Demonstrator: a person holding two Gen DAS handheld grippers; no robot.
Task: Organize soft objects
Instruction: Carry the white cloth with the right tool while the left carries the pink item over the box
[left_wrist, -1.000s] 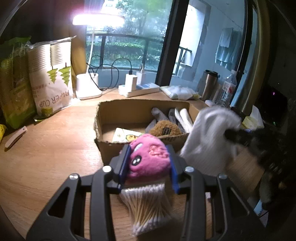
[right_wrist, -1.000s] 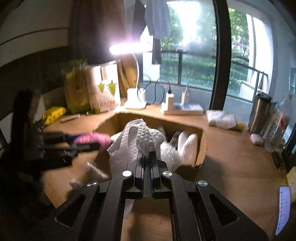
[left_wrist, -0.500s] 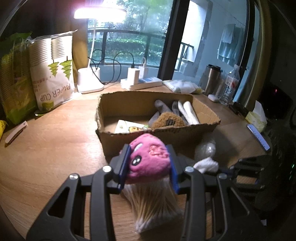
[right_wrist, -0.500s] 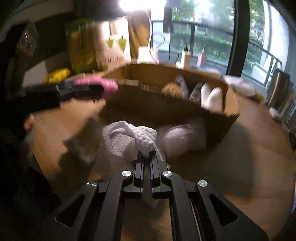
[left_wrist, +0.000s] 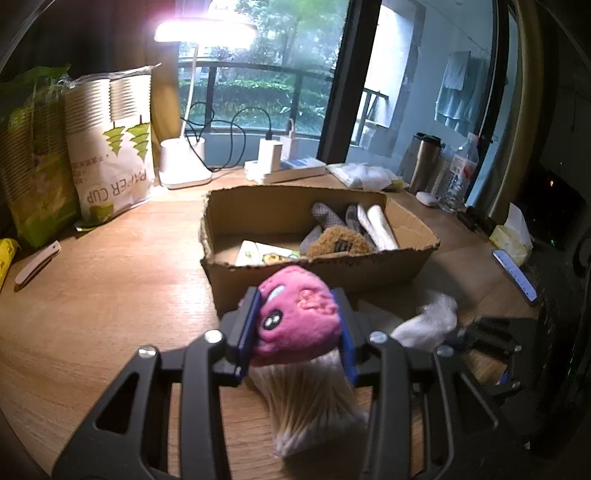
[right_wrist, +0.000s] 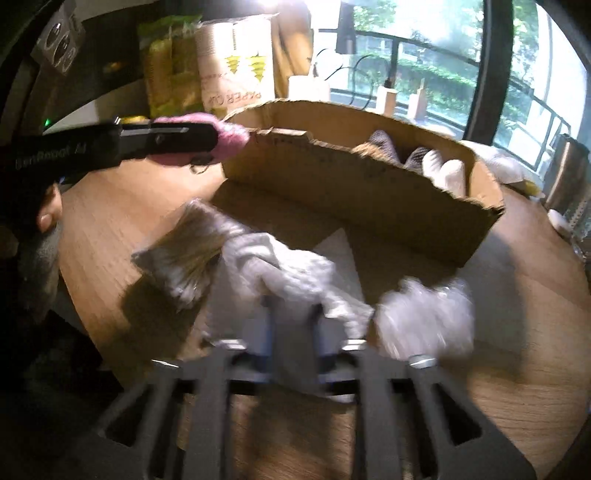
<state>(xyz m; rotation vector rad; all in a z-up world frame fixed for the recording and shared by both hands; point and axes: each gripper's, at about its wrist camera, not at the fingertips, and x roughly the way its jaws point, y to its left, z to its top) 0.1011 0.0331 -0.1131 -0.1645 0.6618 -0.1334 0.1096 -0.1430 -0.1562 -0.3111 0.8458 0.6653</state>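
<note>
White cloth (right_wrist: 295, 273) blurred at right fingers (right_wrist: 267, 332)

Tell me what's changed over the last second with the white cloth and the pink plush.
The right hand-held gripper carried the white cloth down from beside the box to the table in front of it; blur hides whether it still grips. The left hand-held gripper stays shut on the pink plush, barely moved.
</note>
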